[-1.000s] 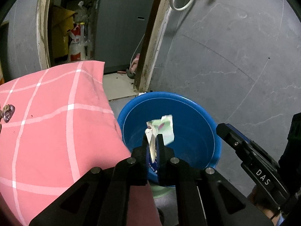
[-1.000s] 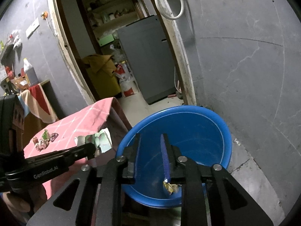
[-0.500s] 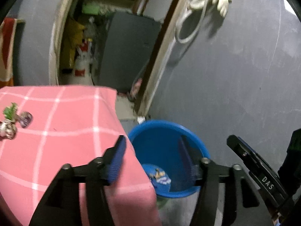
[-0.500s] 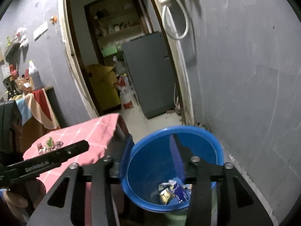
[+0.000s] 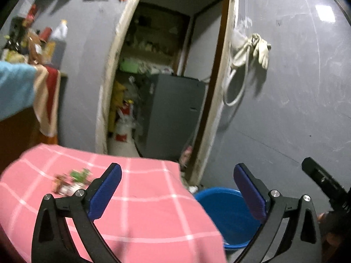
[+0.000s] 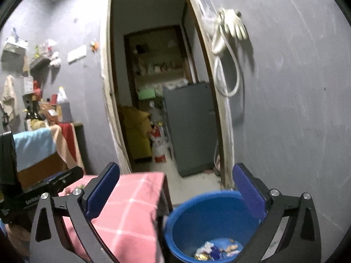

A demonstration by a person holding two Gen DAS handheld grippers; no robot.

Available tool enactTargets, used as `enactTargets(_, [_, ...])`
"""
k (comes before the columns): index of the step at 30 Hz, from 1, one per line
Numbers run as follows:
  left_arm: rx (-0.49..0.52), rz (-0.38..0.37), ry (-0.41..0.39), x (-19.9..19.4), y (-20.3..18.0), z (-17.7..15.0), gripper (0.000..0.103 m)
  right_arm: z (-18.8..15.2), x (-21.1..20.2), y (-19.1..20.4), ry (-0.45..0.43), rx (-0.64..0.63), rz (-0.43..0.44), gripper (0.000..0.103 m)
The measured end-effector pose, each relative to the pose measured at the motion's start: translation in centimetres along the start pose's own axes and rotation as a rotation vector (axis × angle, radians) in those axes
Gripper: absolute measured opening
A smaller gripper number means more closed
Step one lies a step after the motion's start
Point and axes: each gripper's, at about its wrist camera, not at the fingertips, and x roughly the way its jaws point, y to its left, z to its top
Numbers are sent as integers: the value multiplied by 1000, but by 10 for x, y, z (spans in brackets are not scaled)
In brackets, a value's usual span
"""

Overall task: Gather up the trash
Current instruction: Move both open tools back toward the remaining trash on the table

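Note:
A blue plastic tub stands on the floor beside the pink checked table; several crumpled wrappers lie in its bottom. In the left wrist view the tub shows low right, past the table. More wrappers lie blurred on the cloth at the left. My left gripper hovers above the table's corner, jaws opening wide, nothing between them. My right gripper hangs over the tub and table edge, jaws also opening wide and empty. Its black body shows at the left view's right edge.
A doorway behind the table leads to a back room with a grey fridge. Grey wall rises right of the tub, with a hose and glove hung on it. A cluttered shelf with draped cloths stands at the left.
Both grippers have let go of their wrappers, which now lie in the tub. Both jaws went from shut to wide, and both grippers rose and tilted up toward the doorway.

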Motion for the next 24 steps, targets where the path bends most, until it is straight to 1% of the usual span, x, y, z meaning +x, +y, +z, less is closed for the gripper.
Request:
enactTargets(5, [24,54,-64,-32,23,1,101,4,-3,28,-39,-31,48,103])
enactTargets(11, [36,128,-105,-57,56,4,101,1,1,61,-59,-51,114,103])
enactTargets(18, [69,236,-132,-82,97,0,101,-7,17,103,-65,-73,194,103])
enactTargets(24, [114,284,-123,-87,124,-12,101,-14,34,134,-52,-119,261,103])
